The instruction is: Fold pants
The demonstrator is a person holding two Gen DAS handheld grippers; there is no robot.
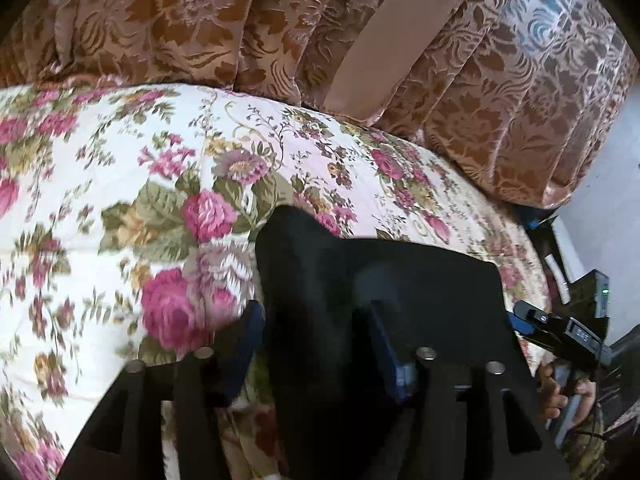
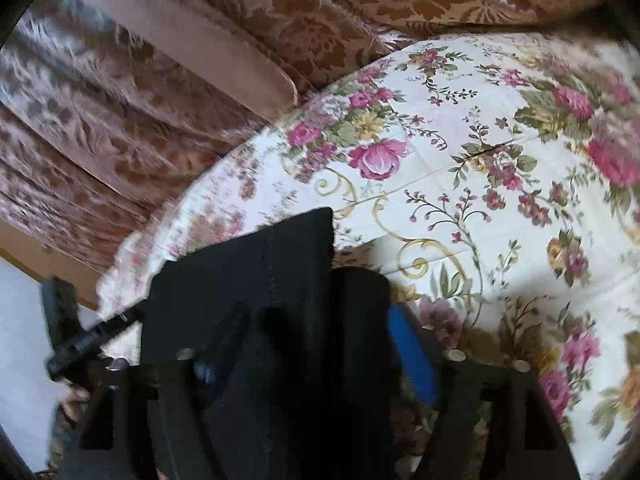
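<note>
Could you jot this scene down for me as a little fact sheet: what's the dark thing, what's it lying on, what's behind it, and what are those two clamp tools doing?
garment: black pants, a folded end lying flat
surface: white bedspread printed with pink roses
backdrop: brown floral curtain along the far edge
left gripper: jaws apart over the pants, blue pads not pressing
right gripper: jaws apart, pants between them, not pinched
person: a hand on the right gripper's handle
fold state: cannot tell how far along

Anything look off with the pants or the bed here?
Nothing stands out. The black pants lie flat on the flowered bedspread, with no damage or mess in view.
</note>
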